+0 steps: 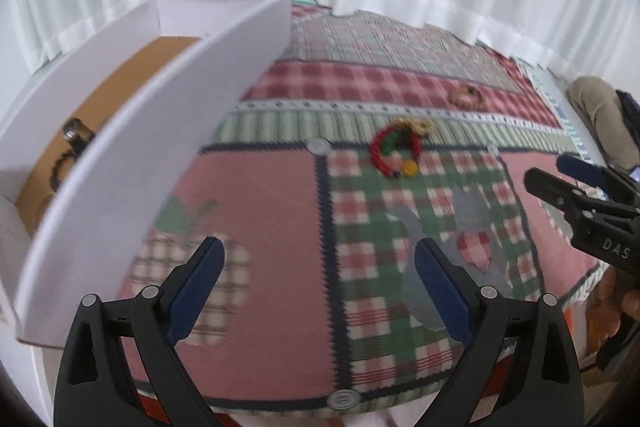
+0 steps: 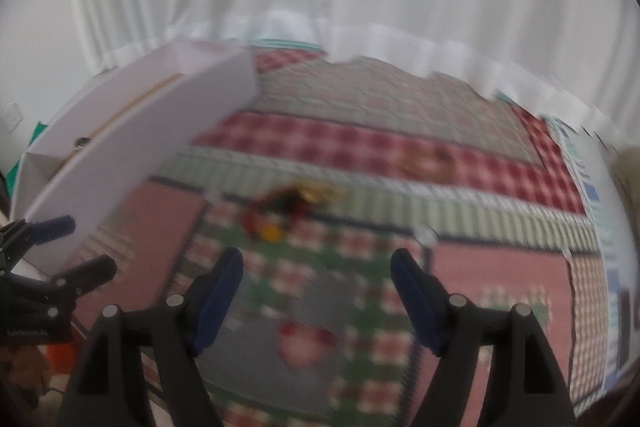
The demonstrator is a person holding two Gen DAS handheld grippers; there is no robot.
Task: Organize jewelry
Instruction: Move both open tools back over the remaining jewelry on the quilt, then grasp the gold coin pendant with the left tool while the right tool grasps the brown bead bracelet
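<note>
Both my grippers hang over the quilt (image 1: 280,219) with nothing in them: the left gripper (image 1: 320,251) has its jaws wide, and the right gripper (image 2: 316,267) likewise, so far as the blurred right view shows.

Beyond the left jaws and slightly right lies the red bracelet (image 1: 394,151), a loop of beads tangled with green and yellow pieces and a gold bit. I judge it light, limp and easily snagged, with hard, slippery beads. I would pinch across one strand at the loop's near edge, pressing slightly into the soft quilt.

Further off and right of the red bracelet sits a tan bracelet (image 1: 466,95), well apart.

Left of the red bracelet stands the white box (image 1: 168,131), already holding a dark beaded piece (image 1: 68,155).
</note>
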